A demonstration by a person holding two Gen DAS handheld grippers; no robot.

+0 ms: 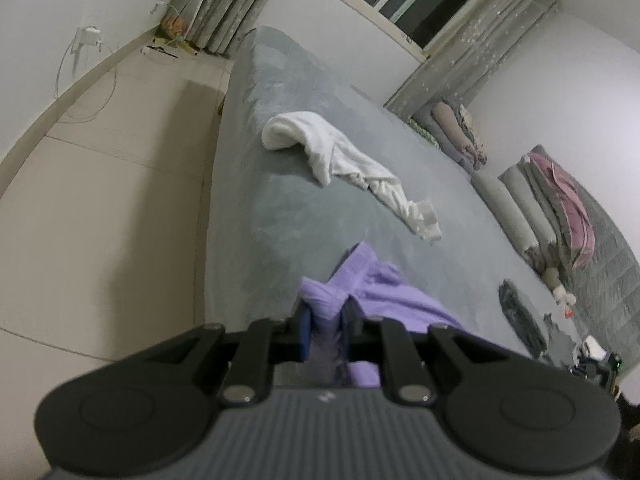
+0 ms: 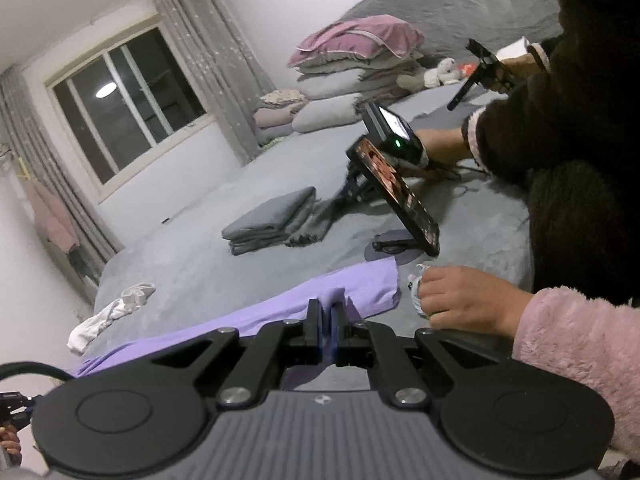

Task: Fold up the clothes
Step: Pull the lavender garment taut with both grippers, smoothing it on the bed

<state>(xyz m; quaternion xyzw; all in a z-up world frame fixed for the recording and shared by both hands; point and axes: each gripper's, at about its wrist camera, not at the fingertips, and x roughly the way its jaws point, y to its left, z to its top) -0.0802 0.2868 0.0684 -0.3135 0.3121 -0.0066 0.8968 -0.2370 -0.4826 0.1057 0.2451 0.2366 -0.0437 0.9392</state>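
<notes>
A purple garment [image 1: 384,292] lies on the grey bed [image 1: 280,200] close in front of me. My left gripper [image 1: 326,312] is shut on a bunched fold of it, cloth filling the gap between the jaws. In the right wrist view the same purple garment [image 2: 356,286] stretches leftward across the bed, and my right gripper [image 2: 329,312] is shut on a raised pinch of its edge. A white garment [image 1: 340,156] lies crumpled further up the bed, also seen as the white garment [image 2: 108,314] at the left.
A folded grey stack [image 2: 272,220] sits mid-bed. A phone on a stand [image 2: 396,196] and another person's hands [image 2: 464,300] in pink and dark fleece sleeves are at the right. Pillows [image 2: 352,60] pile at the headboard. Tiled floor [image 1: 100,200] runs along the bed's left edge.
</notes>
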